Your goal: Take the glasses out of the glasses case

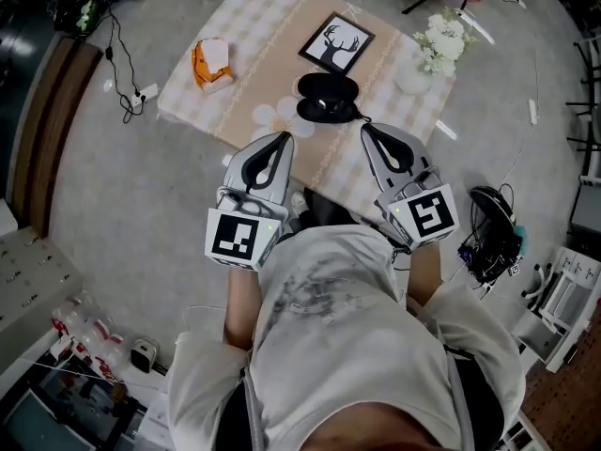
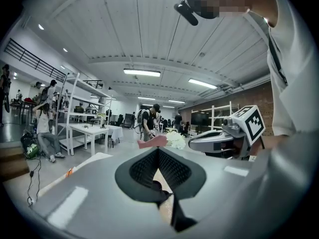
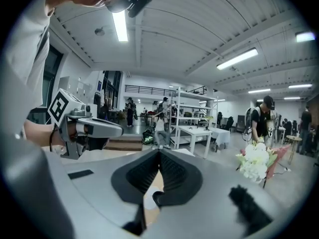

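The black glasses case (image 1: 327, 97) lies open on the checked tablecloth (image 1: 244, 26), near the table's middle. I cannot make out the glasses in it. My left gripper (image 1: 285, 138) hovers over the table's near edge, short of the case and to its left, jaws shut and empty. To the right of the case, my right gripper (image 1: 365, 128) is level with it, also shut with nothing held. In the left gripper view the pads (image 2: 158, 150) meet at the tip. The right gripper view shows its pads (image 3: 159, 152) closed together too.
A framed deer picture (image 1: 336, 42) stands just behind the case. White flowers (image 1: 441, 40) are at the table's far right and an orange and white object (image 1: 211, 64) at its left. A white flower-shaped mat (image 1: 275, 116) lies by the left gripper. Cables (image 1: 122, 73) trail on the floor.
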The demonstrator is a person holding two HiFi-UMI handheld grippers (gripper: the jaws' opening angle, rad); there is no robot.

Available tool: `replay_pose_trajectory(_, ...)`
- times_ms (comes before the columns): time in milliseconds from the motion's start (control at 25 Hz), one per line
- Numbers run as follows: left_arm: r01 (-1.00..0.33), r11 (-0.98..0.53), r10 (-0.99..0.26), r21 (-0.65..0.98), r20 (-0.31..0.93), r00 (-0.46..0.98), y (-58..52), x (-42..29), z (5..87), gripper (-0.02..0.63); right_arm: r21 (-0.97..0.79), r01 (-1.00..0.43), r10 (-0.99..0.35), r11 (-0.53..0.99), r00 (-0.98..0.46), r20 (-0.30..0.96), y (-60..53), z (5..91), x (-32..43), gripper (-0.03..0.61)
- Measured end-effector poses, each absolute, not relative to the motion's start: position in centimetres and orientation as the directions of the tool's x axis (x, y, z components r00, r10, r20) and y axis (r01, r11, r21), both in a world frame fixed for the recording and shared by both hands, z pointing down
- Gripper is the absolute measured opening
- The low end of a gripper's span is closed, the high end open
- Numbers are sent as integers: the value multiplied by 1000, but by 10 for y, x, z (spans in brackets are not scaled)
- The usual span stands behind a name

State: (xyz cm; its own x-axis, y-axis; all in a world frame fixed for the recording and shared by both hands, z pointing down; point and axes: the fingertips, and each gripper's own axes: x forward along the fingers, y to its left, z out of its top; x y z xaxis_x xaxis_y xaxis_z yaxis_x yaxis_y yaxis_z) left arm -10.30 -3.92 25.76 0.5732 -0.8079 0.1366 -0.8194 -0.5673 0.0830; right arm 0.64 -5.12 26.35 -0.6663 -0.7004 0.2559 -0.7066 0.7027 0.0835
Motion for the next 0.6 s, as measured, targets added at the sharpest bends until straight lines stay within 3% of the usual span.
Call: replay_pose_trajectory(600,-797,-589,-773,133,195,604,-80,-87,297,8,55,-715,-690,697,-648,322,-99,296,18,17)
